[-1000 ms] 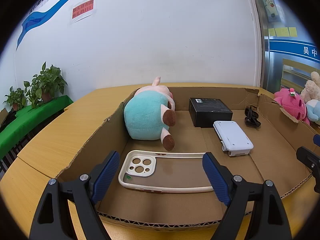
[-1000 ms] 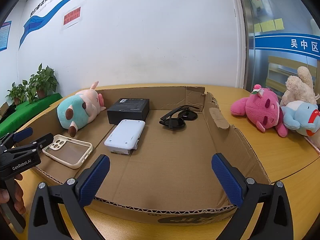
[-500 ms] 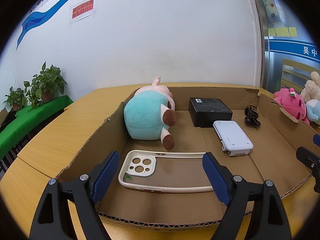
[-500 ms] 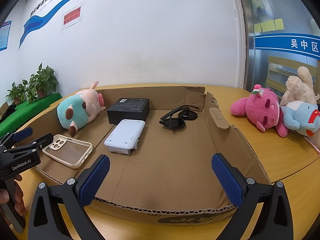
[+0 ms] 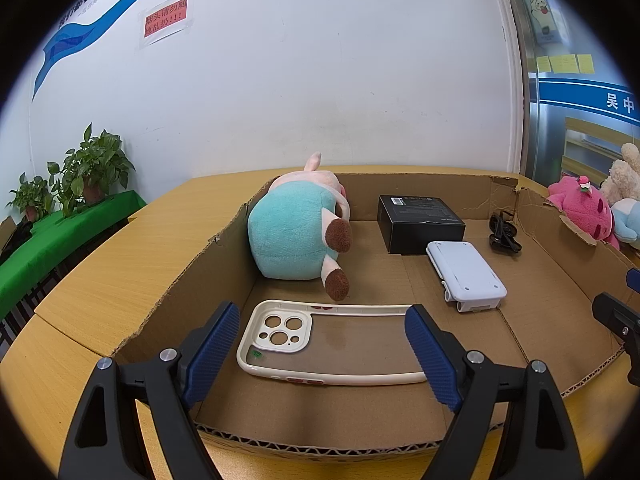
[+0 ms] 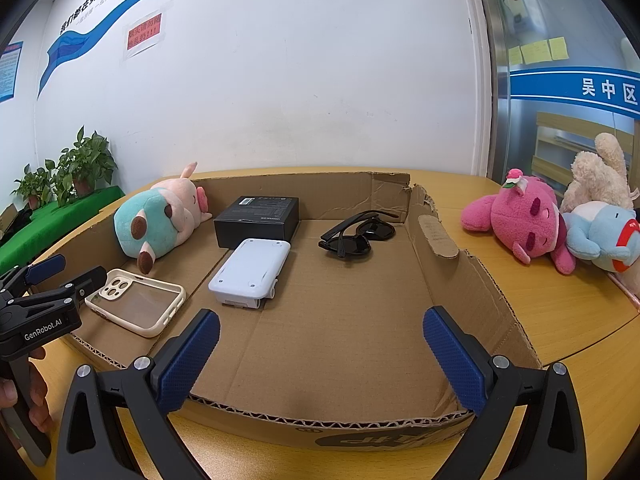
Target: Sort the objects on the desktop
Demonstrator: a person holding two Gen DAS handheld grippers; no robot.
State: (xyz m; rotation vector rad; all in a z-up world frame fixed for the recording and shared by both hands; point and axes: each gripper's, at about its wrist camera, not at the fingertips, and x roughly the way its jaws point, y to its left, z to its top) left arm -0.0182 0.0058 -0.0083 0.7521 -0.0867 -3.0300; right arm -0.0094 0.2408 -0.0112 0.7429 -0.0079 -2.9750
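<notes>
A shallow cardboard tray (image 5: 208,264) (image 6: 472,280) on a wooden table holds a teal-and-pink plush (image 5: 296,232) (image 6: 156,224), a cream phone case (image 5: 328,340) (image 6: 136,300), a black box (image 5: 420,220) (image 6: 258,220), a white device (image 5: 466,276) (image 6: 252,272) and black sunglasses (image 5: 503,234) (image 6: 356,236). My left gripper (image 5: 322,352) is open and empty at the tray's near edge, in front of the phone case. My right gripper (image 6: 320,356) is open and empty over the tray's near right part.
A pink plush (image 6: 520,220), a blue plush (image 6: 600,236) and a beige plush (image 6: 596,176) lie on the table to the right of the tray. Potted plants (image 5: 92,168) stand on a green surface at the left. A white wall is behind.
</notes>
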